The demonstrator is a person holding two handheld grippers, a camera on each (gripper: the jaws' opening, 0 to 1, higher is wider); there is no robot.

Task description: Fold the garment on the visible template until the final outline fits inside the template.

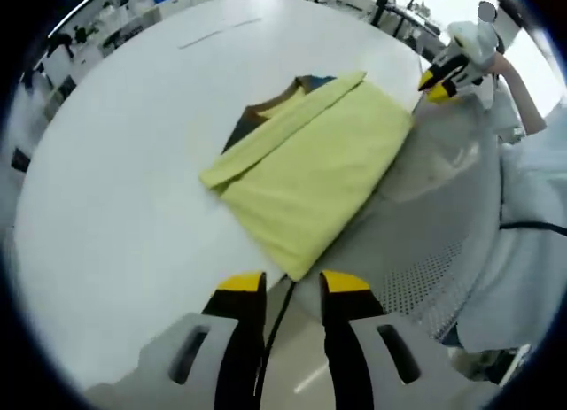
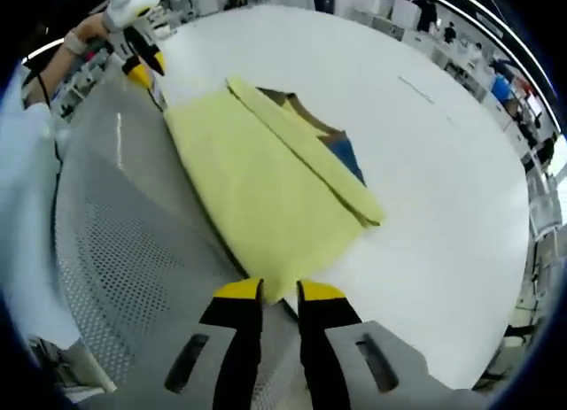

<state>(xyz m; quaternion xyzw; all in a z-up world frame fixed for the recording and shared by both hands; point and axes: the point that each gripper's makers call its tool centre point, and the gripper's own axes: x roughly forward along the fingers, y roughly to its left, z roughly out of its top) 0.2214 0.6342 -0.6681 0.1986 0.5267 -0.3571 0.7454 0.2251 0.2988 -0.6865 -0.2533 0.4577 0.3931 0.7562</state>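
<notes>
garment point(image 1: 310, 166): soft, light, floppy; folded at the desk point(image 1: 115, 162) edge; best taken at corners.
left gripper point(image 1: 282, 282): fingers parted, holding nothing.
right gripper point(image 2: 280, 290): fingers parted, holding nothing.

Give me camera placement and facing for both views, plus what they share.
Left gripper view: rides the left gripper, faces across the white table at the folded yellow garment; the right gripper and a hand show top right.
Right gripper view: rides the right gripper, faces the garment from its opposite end; the left gripper and a hand show top left.
Shared: garment, table, each other's gripper.
</notes>
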